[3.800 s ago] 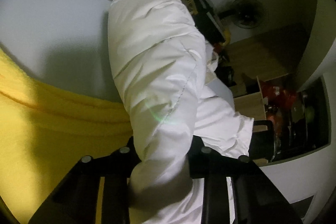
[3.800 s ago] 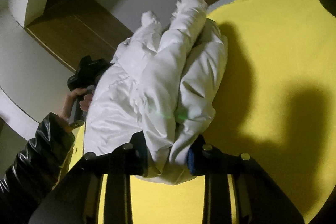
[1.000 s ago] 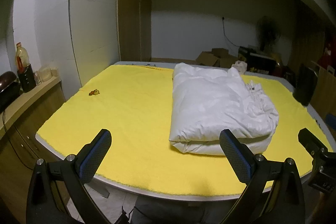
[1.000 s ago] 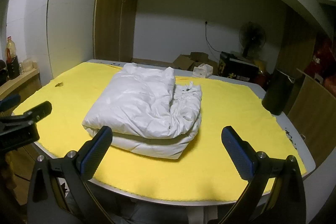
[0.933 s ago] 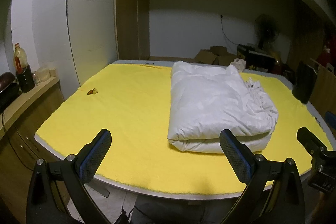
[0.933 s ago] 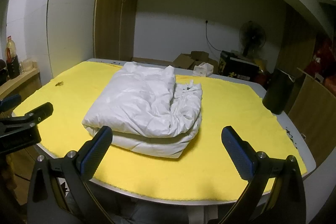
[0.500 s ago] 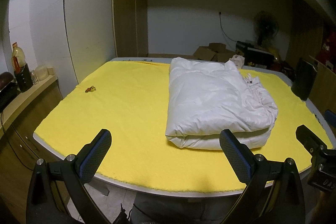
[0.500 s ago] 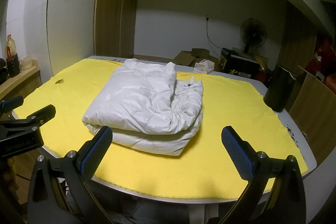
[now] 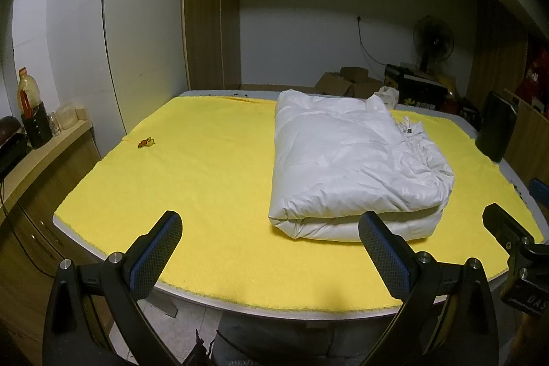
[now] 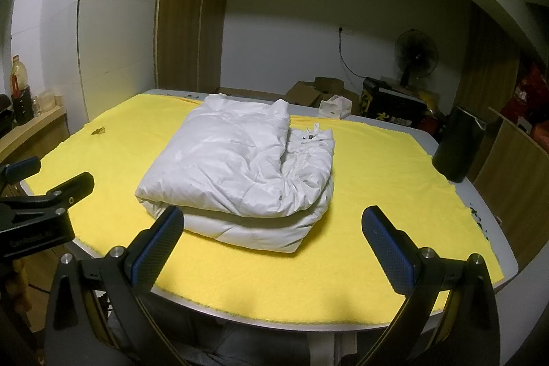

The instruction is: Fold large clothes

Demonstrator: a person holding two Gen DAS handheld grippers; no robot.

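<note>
A white puffy jacket (image 9: 346, 160) lies folded into a thick rectangle on the yellow cloth (image 9: 206, 180) that covers the table; it also shows in the right wrist view (image 10: 247, 167). My left gripper (image 9: 271, 249) is open and empty, held back over the table's near edge, left of the jacket. My right gripper (image 10: 274, 246) is open and empty, held back at the near edge in front of the jacket. Each gripper shows in the other's view, the right one (image 9: 514, 242) and the left one (image 10: 41, 198).
A small brown scrap (image 9: 145, 143) lies on the cloth at the left. A black cylinder (image 10: 459, 143) stands at the table's right edge. A side counter with a bottle (image 9: 27, 95) is at the left. Boxes (image 10: 315, 91) and a fan (image 10: 415, 57) stand behind.
3.8 s ago both grippers were shut on the jacket, holding it up. Now it lies folded on the cloth and both grippers are open; in the last second they edged slightly closer.
</note>
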